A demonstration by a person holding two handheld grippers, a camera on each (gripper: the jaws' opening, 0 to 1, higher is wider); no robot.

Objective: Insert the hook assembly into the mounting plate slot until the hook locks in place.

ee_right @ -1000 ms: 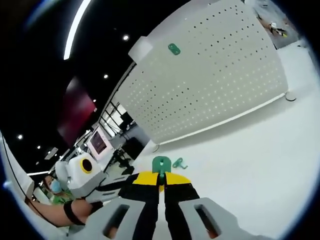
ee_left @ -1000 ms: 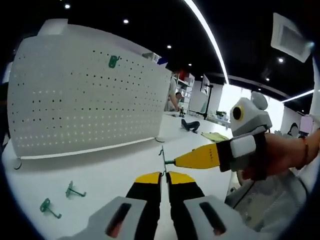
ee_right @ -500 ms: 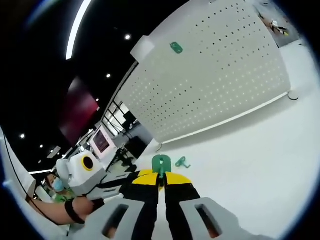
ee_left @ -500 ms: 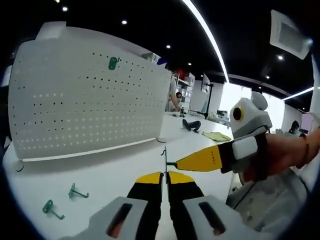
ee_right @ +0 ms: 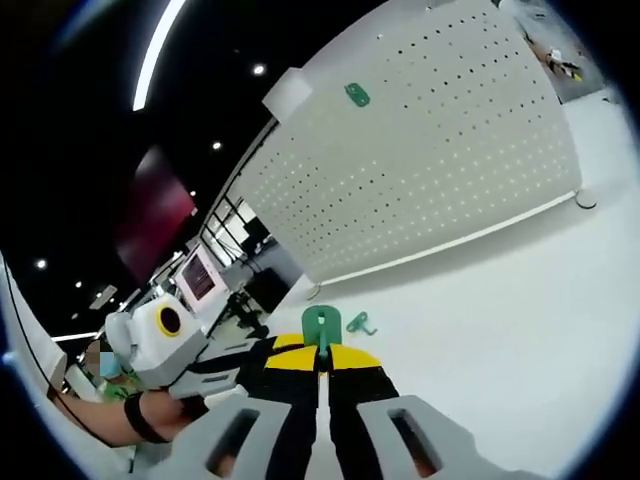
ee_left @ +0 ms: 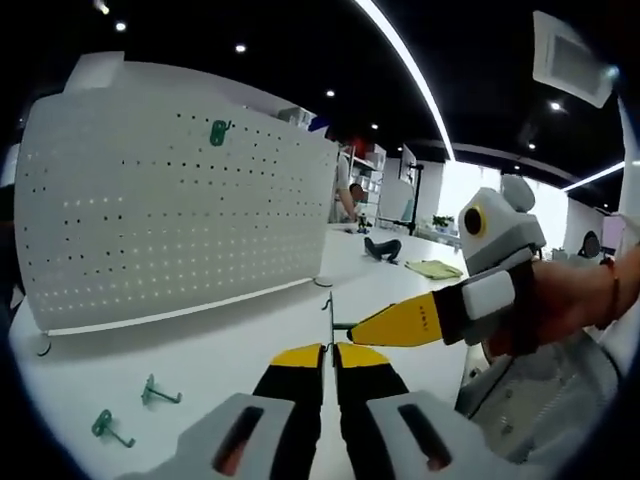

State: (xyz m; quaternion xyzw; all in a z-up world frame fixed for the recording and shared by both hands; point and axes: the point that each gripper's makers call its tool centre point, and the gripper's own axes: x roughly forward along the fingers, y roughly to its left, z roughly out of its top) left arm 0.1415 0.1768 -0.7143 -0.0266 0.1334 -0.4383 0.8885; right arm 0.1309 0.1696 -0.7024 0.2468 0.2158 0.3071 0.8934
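A white pegboard mounting plate [ee_left: 170, 200] stands upright on the table, also seen as the pegboard [ee_right: 430, 160]. One green hook [ee_left: 218, 131] hangs near its top, the same hook [ee_right: 357, 95]. My left gripper [ee_left: 328, 347] is shut on the thin wire end of a hook assembly [ee_left: 326, 310]. The right gripper [ee_left: 352, 325] comes in from the right and meets that wire. In the right gripper view my right gripper [ee_right: 321, 350] is shut on the assembly's green base [ee_right: 321, 323]. The left gripper [ee_right: 272, 348] reaches in from the left. Both are held well in front of the board.
Two loose green hooks [ee_left: 160, 392] [ee_left: 108, 428] lie on the white table [ee_left: 230, 350] to the left; one of them [ee_right: 358, 324] lies beyond the right jaws. A person's hand [ee_left: 570, 310] holds the right gripper. Desks and a person stand far behind.
Both views have shifted slightly with the hands. The two grippers keep their hold on the hook assembly in the same spot.
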